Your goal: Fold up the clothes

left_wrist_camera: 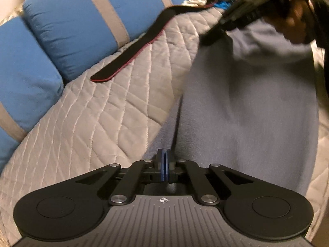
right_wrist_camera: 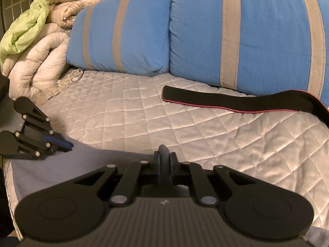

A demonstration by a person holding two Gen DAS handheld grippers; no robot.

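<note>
Left wrist view shows the left tongs [left_wrist_camera: 163, 160] pressed together at 6 o'clock, right at the edge of the gray-blue cloth [left_wrist_camera: 246, 103]; whether any cloth sits between them I cannot tell. That cloth lies on the quilted bed [left_wrist_camera: 98, 119] and runs up toward 1 o'clock, where the right tongs [left_wrist_camera: 207, 39], blurry, hold its far end. Right wrist view shows the right tongs [right_wrist_camera: 163, 156] pinching a fold of the cloth [right_wrist_camera: 82, 160]. A black strap [right_wrist_camera: 236, 101] lies at 2 o'clock near the blue pillows [right_wrist_camera: 195, 30]. Rolled blankets [right_wrist_camera: 41, 41] sit at 10 o'clock.
</note>
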